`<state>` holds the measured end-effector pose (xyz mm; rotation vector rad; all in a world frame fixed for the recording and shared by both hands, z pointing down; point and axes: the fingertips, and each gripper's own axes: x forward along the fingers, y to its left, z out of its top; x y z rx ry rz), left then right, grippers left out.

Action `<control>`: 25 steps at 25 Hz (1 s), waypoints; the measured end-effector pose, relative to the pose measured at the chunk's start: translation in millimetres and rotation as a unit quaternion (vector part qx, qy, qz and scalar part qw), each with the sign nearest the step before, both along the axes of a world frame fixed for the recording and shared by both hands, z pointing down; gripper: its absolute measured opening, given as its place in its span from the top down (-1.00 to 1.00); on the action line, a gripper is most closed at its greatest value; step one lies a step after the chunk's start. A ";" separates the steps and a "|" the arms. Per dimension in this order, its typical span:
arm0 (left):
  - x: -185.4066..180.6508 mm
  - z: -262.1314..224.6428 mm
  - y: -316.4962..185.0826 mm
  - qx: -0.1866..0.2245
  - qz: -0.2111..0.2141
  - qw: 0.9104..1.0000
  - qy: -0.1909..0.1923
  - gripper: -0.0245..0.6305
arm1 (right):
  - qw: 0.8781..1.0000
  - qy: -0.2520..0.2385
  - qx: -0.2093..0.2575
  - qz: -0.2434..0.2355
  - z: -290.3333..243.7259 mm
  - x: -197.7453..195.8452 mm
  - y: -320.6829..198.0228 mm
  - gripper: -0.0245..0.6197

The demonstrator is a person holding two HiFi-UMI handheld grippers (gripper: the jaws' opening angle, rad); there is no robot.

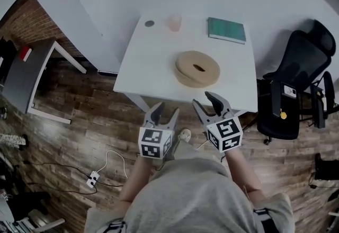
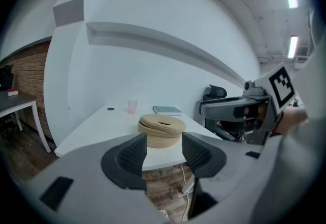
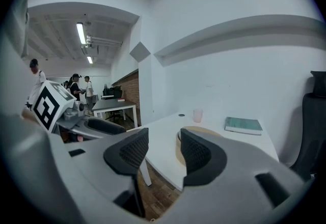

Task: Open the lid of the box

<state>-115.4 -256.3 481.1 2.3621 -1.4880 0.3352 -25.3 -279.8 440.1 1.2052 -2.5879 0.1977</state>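
Note:
A round tan wooden box [image 1: 197, 69] with a slotted lid sits near the front of the white table [image 1: 153, 62]. The lid lies a little askew on the box [image 2: 162, 130]. My left gripper [image 1: 162, 112] hangs open in front of the table's near edge, short of the box, with nothing between its jaws. My right gripper [image 1: 207, 104] is open too, just off the front edge and close to the box. From the right gripper view the box [image 3: 179, 142] is mostly hidden behind the right fingers [image 3: 196, 155].
At the table's back stand a pink cup [image 1: 175, 21], a teal book [image 1: 226, 29] and a small dark disc [image 1: 149, 23]. A black office chair [image 1: 296, 83] is at the right, a grey desk [image 1: 26, 75] at the left. Cables and a power strip [image 1: 93, 178] lie on the wood floor.

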 end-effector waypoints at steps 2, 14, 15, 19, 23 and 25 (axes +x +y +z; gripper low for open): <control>-2.7 1.6 -16.3 -0.003 0.002 1.000 -0.001 0.31 | 1.000 0.007 -0.002 -0.003 3.0 -5.1 -16.1 0.31; 1.3 33.1 -92.7 -0.037 0.031 0.999 -0.009 0.31 | 0.997 0.068 -0.023 -0.017 36.8 -20.9 -93.5 0.32; 1.9 37.0 -97.3 -0.041 0.033 0.999 -0.010 0.31 | 0.997 0.072 -0.026 -0.018 40.2 -21.8 -98.1 0.32; 6.6 51.0 -113.0 -0.054 0.042 0.998 -0.014 0.31 | 0.995 0.090 -0.036 -0.028 54.7 -24.8 -113.4 0.32; 9.5 64.3 -125.0 -0.064 0.055 0.996 -0.020 0.31 | 0.992 0.116 -0.043 -0.039 71.6 -28.1 -125.7 0.32; 9.4 71.3 -130.9 -0.069 0.059 0.996 -0.023 0.31 | 0.990 0.129 -0.044 -0.045 79.1 -31.0 -131.8 0.32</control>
